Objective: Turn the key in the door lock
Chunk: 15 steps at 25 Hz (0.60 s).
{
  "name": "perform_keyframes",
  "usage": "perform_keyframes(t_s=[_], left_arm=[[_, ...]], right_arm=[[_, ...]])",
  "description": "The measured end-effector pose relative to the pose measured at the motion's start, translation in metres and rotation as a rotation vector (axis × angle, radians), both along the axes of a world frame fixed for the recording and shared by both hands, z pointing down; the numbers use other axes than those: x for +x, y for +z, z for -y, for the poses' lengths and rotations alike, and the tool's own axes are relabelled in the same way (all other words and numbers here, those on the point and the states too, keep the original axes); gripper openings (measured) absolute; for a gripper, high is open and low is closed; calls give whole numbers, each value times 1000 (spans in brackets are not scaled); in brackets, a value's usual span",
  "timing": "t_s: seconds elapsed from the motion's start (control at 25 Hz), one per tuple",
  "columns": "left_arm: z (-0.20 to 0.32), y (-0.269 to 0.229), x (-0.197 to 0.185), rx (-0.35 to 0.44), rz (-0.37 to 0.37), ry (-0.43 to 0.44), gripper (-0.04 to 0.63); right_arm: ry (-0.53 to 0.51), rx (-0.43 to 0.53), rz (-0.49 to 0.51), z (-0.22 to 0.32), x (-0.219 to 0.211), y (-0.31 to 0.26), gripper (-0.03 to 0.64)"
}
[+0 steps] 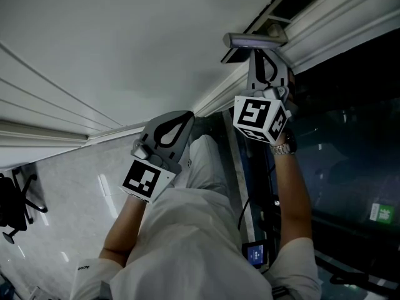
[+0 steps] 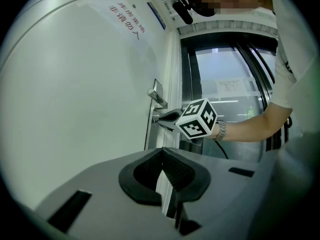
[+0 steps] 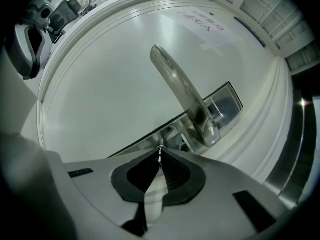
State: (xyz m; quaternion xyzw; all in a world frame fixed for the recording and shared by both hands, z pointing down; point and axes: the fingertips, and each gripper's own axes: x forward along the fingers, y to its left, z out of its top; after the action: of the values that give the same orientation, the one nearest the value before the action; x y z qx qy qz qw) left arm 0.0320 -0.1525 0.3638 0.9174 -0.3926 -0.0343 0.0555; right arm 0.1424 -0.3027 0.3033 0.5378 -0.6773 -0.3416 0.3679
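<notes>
**Materials and shapes.** The door (image 3: 110,84) is a smooth, matt white panel with a stepped moulded frame. A bright rectangular metal lock plate (image 3: 227,104) is mounted on it. The plate carries a polished lever handle (image 3: 182,96), which is a flat, tapering bar with a rounded end. Both claws are moulded grey plastic with ribbed black pads.

**Key position and axis.** The key (image 3: 160,156) is at the lock plate, just below the root of the lever handle. The right claw (image 3: 160,151) is closed on it and pinches it between the pad tips. Only a thin bright metal sliver shows, edge-on and upright in the right gripper view. The key's length follows the claw's own line toward the plate, and the blade is hidden. In the same view the lever handle slants from lower right to upper left.

**Left claw.** The left claw (image 2: 162,151) has its pad tips pressed together with nothing between them. It is held well apart from the lock and faces the door.

**View differences.**
- Only the right gripper view shows the key.
- The left gripper view shows the right claw side-on at the plate, with its marker cube (image 2: 197,119) behind it.
- It also shows a metal wristwatch (image 2: 220,130), red lettering (image 2: 125,19) on the door, and a glazed panel (image 2: 225,84) beside the frame.
- The head view shows both claws from above, and the lever handle projects past the right one.
</notes>
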Motion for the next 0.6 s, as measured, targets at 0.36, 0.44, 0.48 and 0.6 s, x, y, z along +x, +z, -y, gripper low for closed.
perform_keyframes(t_s=[0.36,0.44,0.48,0.6], left_arm=[[-1,0,-3,-3,2,-3,5],[-1,1,-3,-2,5,-2,5],[-1,1,-2,-2,5,-2,5],[-1,1,-2,-1,1,-6,5]], right_arm=[[-3,-107,284,4,2,-2,17],[-3,-147,385,5,3,-2,17],[-3,-165,436,6,4,-2,17],[-7,-227,605,8,8,-1,17]])
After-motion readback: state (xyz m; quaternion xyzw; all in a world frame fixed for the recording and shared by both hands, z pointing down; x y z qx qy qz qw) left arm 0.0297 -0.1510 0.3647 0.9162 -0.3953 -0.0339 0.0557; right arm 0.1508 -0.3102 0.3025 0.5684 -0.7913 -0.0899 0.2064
